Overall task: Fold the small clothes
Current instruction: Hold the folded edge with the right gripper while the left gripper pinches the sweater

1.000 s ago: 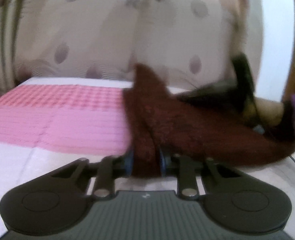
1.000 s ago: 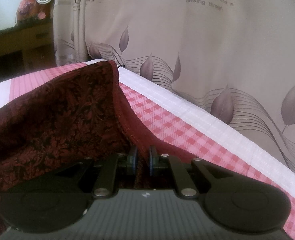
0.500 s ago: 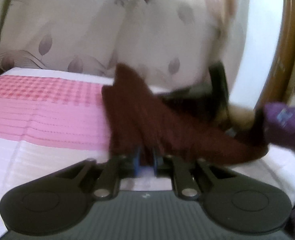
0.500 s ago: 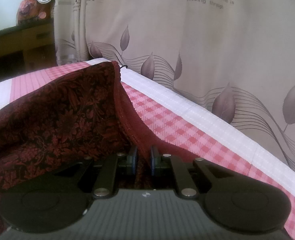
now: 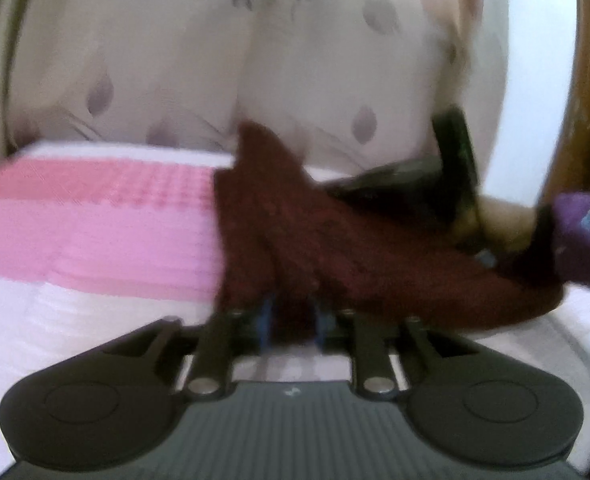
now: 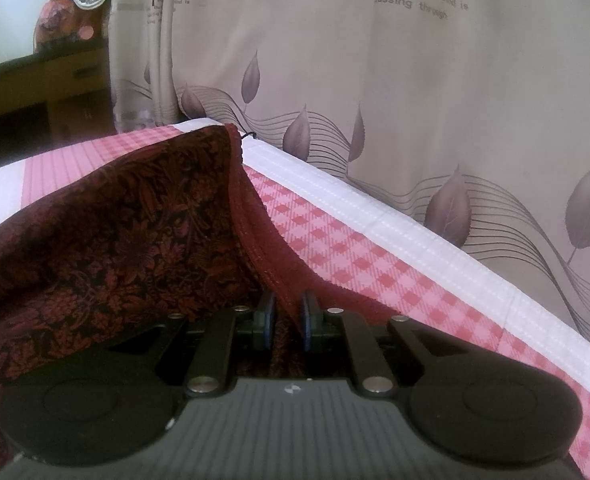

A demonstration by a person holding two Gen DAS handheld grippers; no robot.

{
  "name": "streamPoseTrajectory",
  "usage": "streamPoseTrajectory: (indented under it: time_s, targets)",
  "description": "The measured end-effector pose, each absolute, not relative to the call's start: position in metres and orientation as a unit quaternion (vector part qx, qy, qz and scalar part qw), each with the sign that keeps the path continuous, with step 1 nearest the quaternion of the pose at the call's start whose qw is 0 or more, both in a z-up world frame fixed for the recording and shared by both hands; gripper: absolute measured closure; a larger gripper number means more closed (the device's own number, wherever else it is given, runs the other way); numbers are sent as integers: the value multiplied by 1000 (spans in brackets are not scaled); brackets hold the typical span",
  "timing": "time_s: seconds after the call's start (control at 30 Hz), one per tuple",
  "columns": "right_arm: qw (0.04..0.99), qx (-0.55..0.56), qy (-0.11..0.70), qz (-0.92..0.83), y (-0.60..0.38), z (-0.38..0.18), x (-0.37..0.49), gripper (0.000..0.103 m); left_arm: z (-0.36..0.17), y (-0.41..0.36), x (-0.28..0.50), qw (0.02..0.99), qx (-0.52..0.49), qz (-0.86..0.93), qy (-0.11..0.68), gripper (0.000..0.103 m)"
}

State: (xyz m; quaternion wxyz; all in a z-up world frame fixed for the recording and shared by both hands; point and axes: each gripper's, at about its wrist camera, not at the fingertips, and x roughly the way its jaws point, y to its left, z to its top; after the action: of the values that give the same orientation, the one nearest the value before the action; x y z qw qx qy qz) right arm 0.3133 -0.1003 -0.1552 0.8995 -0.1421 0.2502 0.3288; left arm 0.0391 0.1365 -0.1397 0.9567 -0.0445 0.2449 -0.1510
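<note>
The thin, limp cloth (image 6: pixel 107 236) handles best by its hem, which the right gripper (image 6: pixel 288 318) pinches nearly closed while the left gripper (image 5: pixel 293 318) is opening around a fold.

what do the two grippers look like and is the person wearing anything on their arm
Both the left gripper and the right gripper are matte black. Each has a ribbed grey-black base with a tiny white mark, two rounded lobes with circular insets, silver pins on the linkage bars, and blue pads on the fingers. The left view shows a purple sleeve with a bluish pattern; it is blurred.
</note>
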Motion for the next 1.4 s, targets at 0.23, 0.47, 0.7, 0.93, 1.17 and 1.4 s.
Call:
streamPoseTrajectory:
  time_s: [0.23, 0.47, 0.7, 0.93, 1.17, 1.4]
  targets:
    - [900, -147, 247, 327, -100, -155, 312, 88, -138, 120, 39, 963, 4, -151, 222, 29]
    - [900, -145, 246, 328, -101, -155, 312, 87, -147, 154, 61, 950, -101, -154, 252, 56]
    - [900, -145, 246, 328, -101, -155, 312, 87, -144, 147, 52, 961, -64, -141, 231, 85]
    - [901, -146, 246, 327, -101, -154, 312, 87, -148, 176, 64, 957, -58, -101, 266, 90]
    - [900, -137, 249, 330, -103, -155, 314, 86, -136, 209, 48, 962, -106, -113, 223, 100]
    - [901, -119, 249, 335, -109, -141, 312, 45, -131, 175, 52, 951, -108, -173, 233, 74]
